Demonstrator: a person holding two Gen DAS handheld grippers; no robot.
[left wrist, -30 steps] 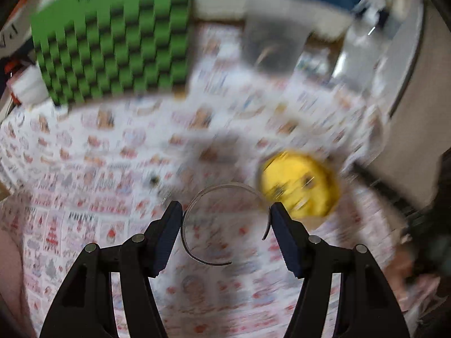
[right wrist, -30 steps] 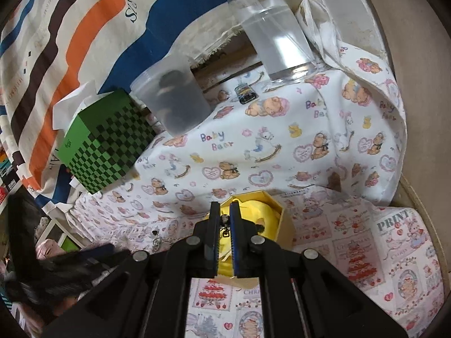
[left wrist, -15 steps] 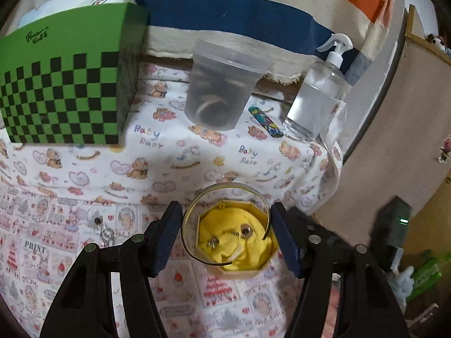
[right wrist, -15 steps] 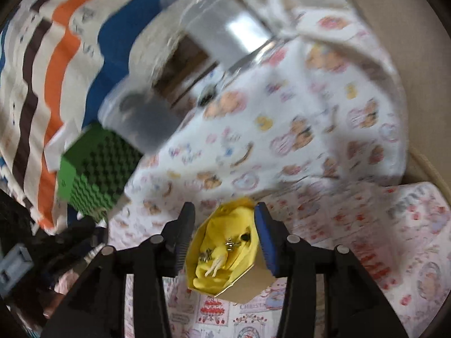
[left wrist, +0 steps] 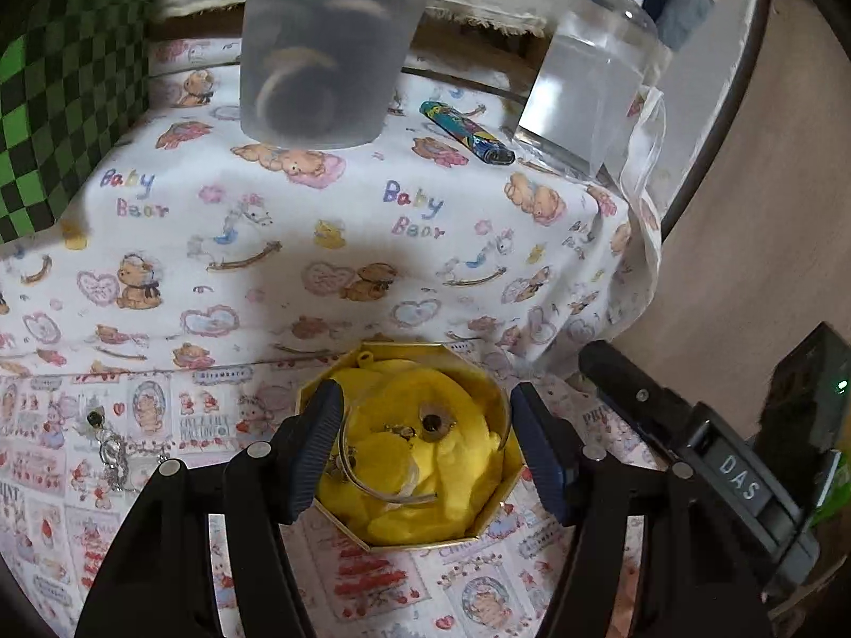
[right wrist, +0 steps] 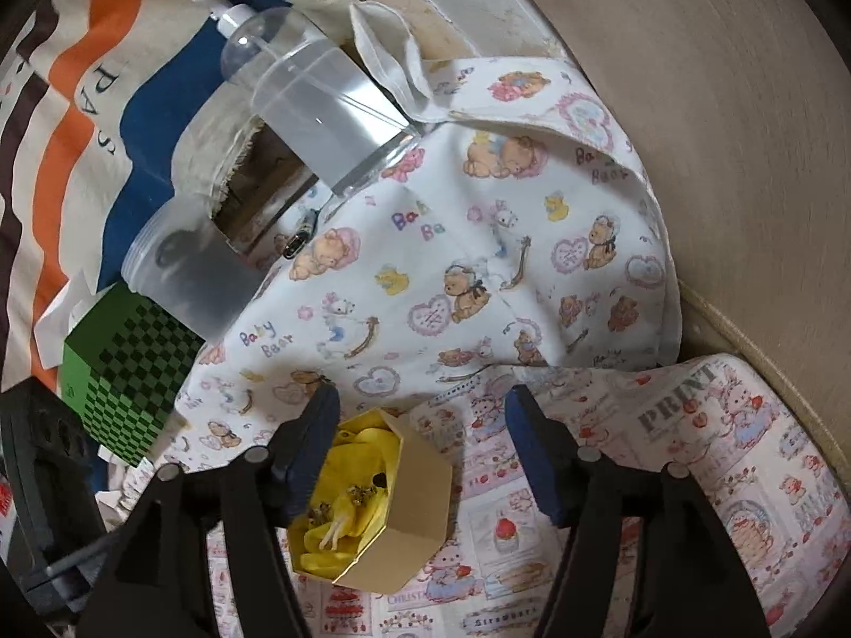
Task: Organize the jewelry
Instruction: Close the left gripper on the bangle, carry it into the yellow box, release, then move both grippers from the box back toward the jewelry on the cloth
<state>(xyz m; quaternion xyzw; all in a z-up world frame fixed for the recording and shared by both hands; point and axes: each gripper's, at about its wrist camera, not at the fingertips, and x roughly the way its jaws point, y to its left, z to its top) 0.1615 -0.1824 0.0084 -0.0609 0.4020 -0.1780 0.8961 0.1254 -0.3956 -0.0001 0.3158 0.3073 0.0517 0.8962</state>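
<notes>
Carried from over the bare cloth to above the yellow-lined jewelry box (left wrist: 409,446), the left gripper (left wrist: 425,441) grips a thin bangle (left wrist: 367,481) across its jaws, while the right gripper (right wrist: 420,452), just opened and empty, hangs beside the box, so lower the bangle squarely inside the rim before letting go.

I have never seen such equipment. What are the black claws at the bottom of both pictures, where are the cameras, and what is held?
A person holds a two-finger gripper in each hand; a camera on each looks forward along its fingers. One picture is from the left gripper, the other from the right gripper. The left grips a thin silver bangle above a gold box lined with yellow cloth. The right's jaws have just been opening and grip nothing; the box lies beneath. On the printed cloth stand a plastic cup, spray bottle and green checked box; an earring lies loose.
</notes>
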